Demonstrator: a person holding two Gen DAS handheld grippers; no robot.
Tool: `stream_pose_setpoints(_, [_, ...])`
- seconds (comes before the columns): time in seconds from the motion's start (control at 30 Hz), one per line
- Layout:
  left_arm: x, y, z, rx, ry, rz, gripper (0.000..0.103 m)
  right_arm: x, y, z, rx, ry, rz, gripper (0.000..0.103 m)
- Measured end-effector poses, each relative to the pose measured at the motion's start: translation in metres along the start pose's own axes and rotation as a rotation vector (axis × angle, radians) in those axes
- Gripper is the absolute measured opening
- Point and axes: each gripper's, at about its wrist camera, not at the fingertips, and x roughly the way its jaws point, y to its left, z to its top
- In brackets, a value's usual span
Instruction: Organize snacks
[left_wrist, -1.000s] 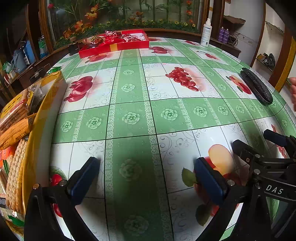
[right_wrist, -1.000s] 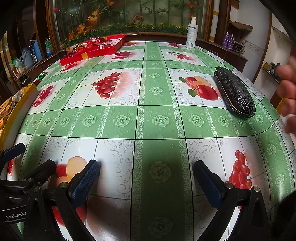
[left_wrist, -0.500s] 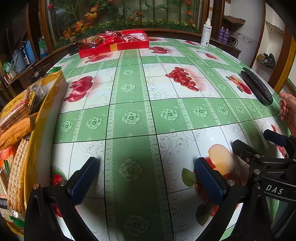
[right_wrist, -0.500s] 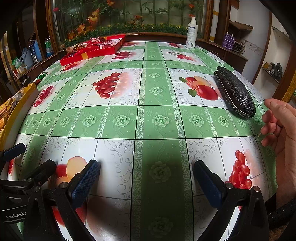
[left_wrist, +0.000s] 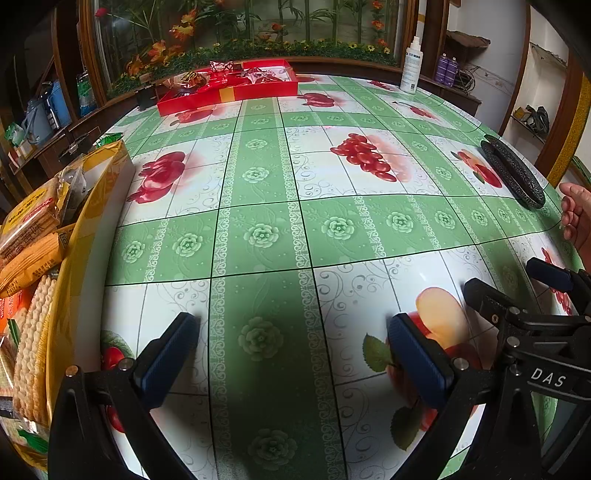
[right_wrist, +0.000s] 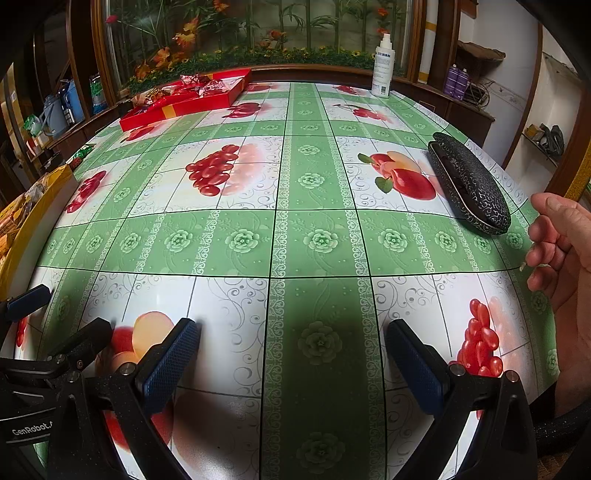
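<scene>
A yellow box (left_wrist: 79, 236) at the table's left edge holds several snack packs, among them cracker sleeves (left_wrist: 29, 339) and orange-wrapped biscuits (left_wrist: 26, 258). Far back on the table lies a red tray (left_wrist: 236, 92) with wrapped sweets (right_wrist: 192, 83) in it. My left gripper (left_wrist: 291, 350) rests open near the table's front edge, nothing between its fingers. My right gripper (right_wrist: 291, 354) stands open beside it, to the right, also empty. The yellow box (right_wrist: 33, 210) shows at the left rim of the right wrist view.
A black patterned glasses case (right_wrist: 469, 188) lies at the right side of the table. A bare hand (right_wrist: 565, 258) hovers at the right edge, near the case. A white spray bottle (right_wrist: 382, 66) stands at the far edge. The green fruit-print tablecloth (left_wrist: 280, 229) covers the table.
The hand at the right has come into view and moved in toward the table's right edge, beside the glasses case. Both grippers have stayed in place, open.
</scene>
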Motion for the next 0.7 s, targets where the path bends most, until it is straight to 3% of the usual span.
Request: stream_pose_setpoints(0.7, [0.0022,-0.005,0.0026,0.032,-0.001,-0.023,0.103,-0.0029,-0.0037,-0.0013,0.016,0.007,-0.016,0.102])
